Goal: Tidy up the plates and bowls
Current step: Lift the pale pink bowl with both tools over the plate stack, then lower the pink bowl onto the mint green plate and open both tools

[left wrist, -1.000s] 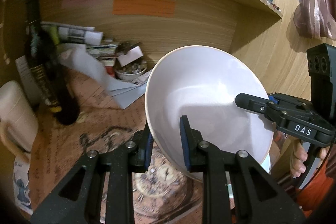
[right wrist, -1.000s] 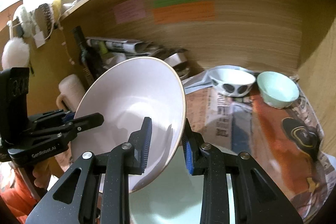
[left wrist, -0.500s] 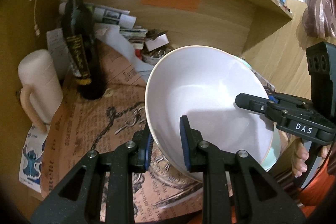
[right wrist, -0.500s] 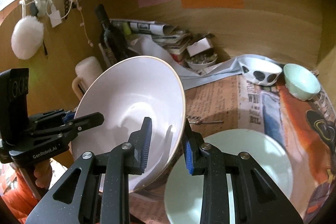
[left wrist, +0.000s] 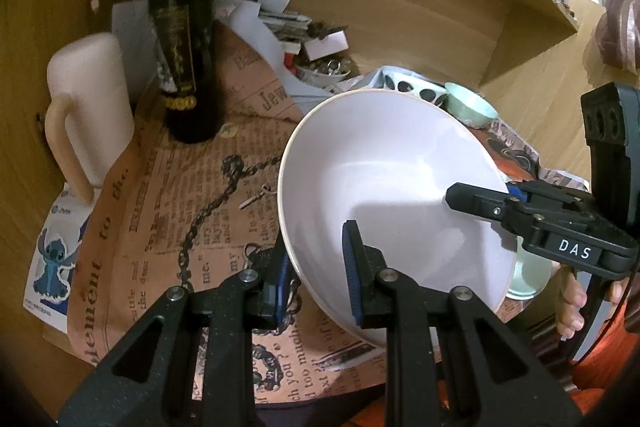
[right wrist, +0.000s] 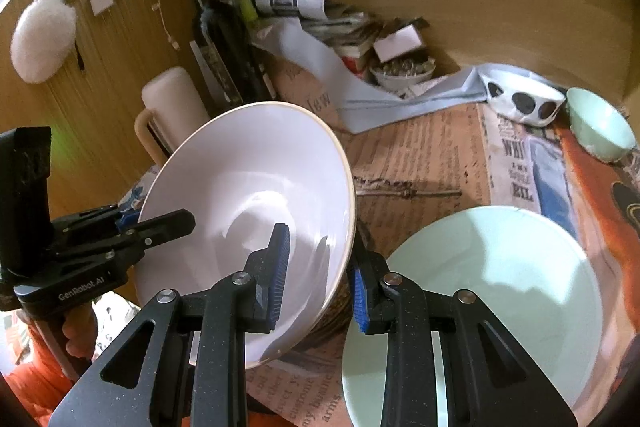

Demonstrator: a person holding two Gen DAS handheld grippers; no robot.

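Lowered white bowl [left wrist: 384, 187] stays pinched between both hand-held grippers [left wrist: 316, 279]

1. A big bowl [right wrist: 256, 211] hangs tilted above the paper-covered table [right wrist: 432, 155], each gripper clamping its rim from an opposite side.
2. A plate [right wrist: 500, 291] lies on the table, just right of the big bowl.
3. Behind the plate, a spotted bowl [right wrist: 524, 99] and a small bowl [right wrist: 600, 123] sit side by side.
4. Bottle [left wrist: 184, 27] and jug [left wrist: 88, 107] stand back left.
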